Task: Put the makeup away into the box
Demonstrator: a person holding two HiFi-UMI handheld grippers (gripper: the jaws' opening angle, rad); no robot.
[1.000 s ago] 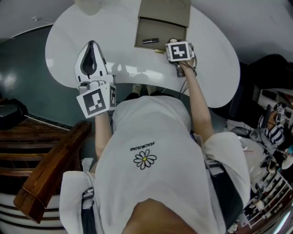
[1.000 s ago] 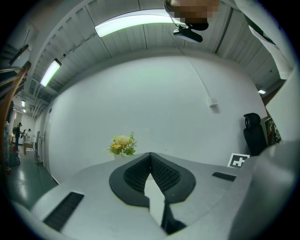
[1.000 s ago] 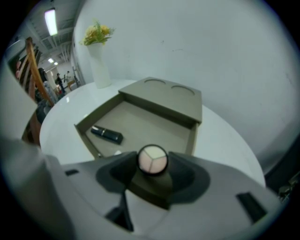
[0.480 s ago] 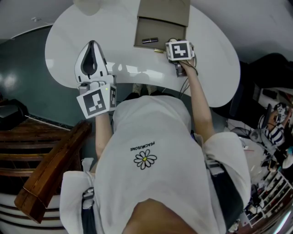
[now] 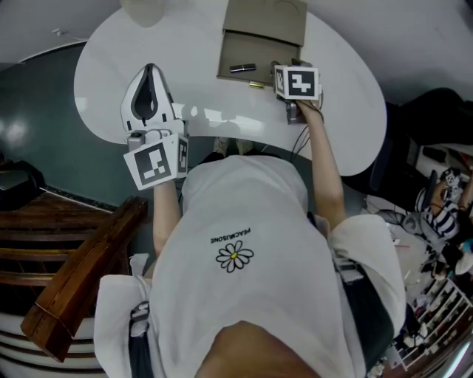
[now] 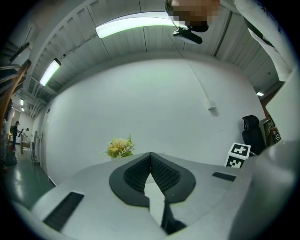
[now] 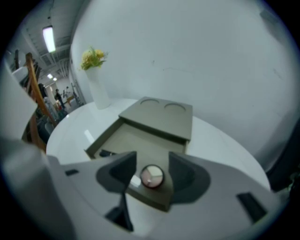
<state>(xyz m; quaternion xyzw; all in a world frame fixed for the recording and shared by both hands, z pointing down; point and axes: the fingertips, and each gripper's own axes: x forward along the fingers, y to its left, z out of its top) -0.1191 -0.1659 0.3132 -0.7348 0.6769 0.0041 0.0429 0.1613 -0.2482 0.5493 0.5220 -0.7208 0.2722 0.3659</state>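
Squarely on the round white table [image 5: 103, 59] sits an olive-green box [image 5: 266, 18], its shallow drawer [image 5: 281, 50] open toward the person. The right gripper [image 7: 152, 161] hangs over the drawer's near corner with its jaws wide, gripping nothing. The left gripper [image 6: 150, 157] is level, its jaws together and empty. In the drawer a slim black lipstick tube [image 5: 242, 68] lies flat, its long axis parallel to the drawer's front edge. A small round dark-rimmed makeup pot with a pale top [image 7: 152, 176] lies face up in the near corner.

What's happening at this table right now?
A person is putting makeup into the open drawer of a tan box. The right gripper hangs over the drawer's near corner, fingers apart around a small round pot lying there. A dark tube already lies in the drawer. The left gripper is shut and empty, held aside.
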